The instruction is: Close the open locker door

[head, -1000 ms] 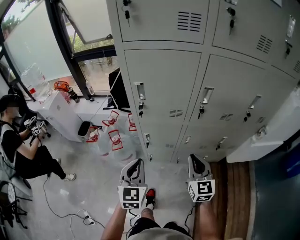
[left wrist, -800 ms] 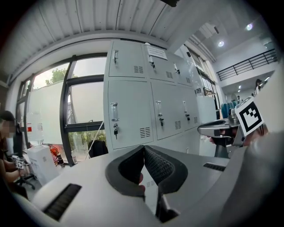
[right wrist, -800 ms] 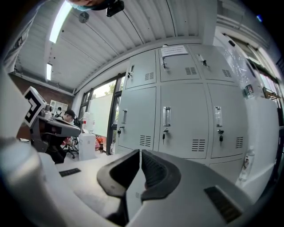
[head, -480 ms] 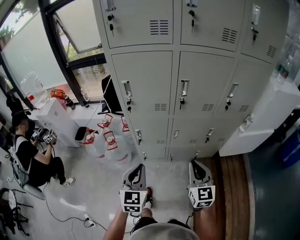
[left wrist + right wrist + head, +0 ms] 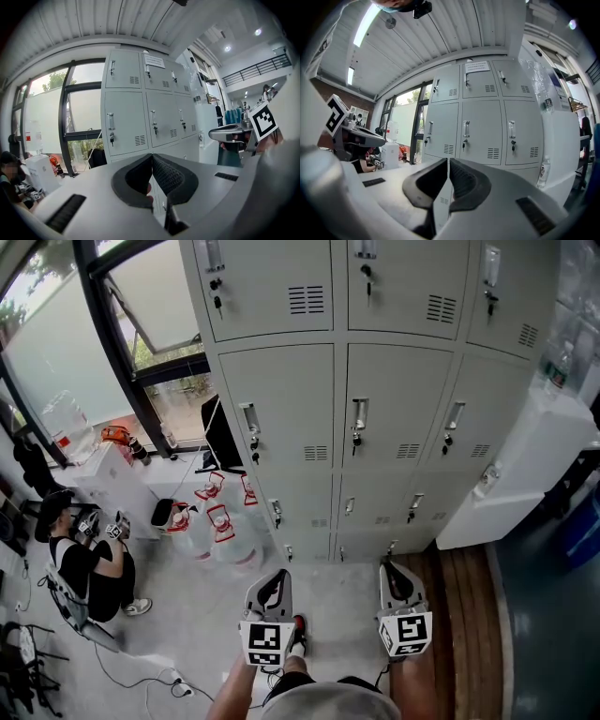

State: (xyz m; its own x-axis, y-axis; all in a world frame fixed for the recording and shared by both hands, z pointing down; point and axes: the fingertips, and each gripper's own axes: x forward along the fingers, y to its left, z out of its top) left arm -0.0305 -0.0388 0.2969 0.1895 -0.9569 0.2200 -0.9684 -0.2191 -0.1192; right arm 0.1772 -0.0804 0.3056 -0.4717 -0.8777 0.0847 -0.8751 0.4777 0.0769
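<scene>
Left gripper [image 5: 272,579] and right gripper [image 5: 392,570]: jaws pressed together on each, nothing between them. Both are held side by side, low in the head view. Lockers [image 5: 333,418] stand ahead, well apart from both tips. Doors are tall and upright, faces toward the grippers; every door in view sits flush. Bare floor [image 5: 328,582] lies between tips and lockers. Water jugs [image 5: 220,526] crowd the lockers' left foot; white cabinet [image 5: 525,474] stands against their right side.
</scene>
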